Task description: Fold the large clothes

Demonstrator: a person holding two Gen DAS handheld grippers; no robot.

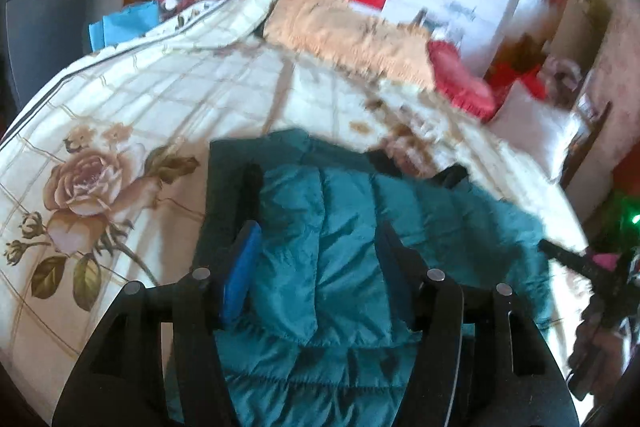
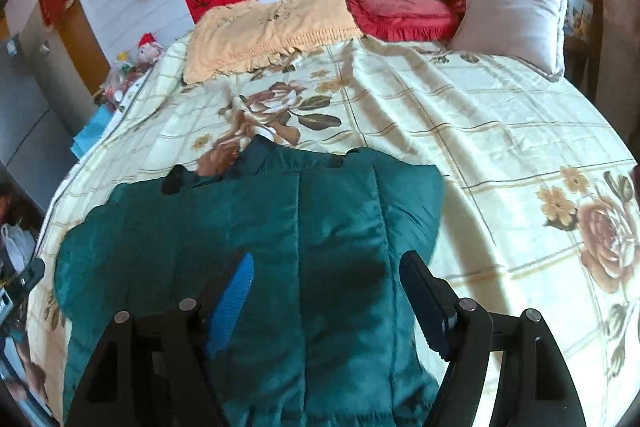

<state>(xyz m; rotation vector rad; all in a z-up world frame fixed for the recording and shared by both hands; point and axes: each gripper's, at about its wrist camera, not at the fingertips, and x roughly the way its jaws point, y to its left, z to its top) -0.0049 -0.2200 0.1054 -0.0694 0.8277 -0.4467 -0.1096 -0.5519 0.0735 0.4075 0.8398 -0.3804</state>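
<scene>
A teal jacket [image 2: 256, 247] lies on the floral bedspread [image 2: 480, 131], filling the lower centre. Both grippers, left [image 1: 320, 259] and right [image 2: 326, 291], hover spread above it.

A teal quilted puffer jacket [image 2: 280, 247] is lying spread flat on the floral bedsheet [image 2: 480, 131], its dark collar end pointing toward the far side of the sheet. Stitched channels are running lengthwise down it. In the left wrist view the jacket [image 1: 352, 227] is showing one panel folded over the body.
</scene>
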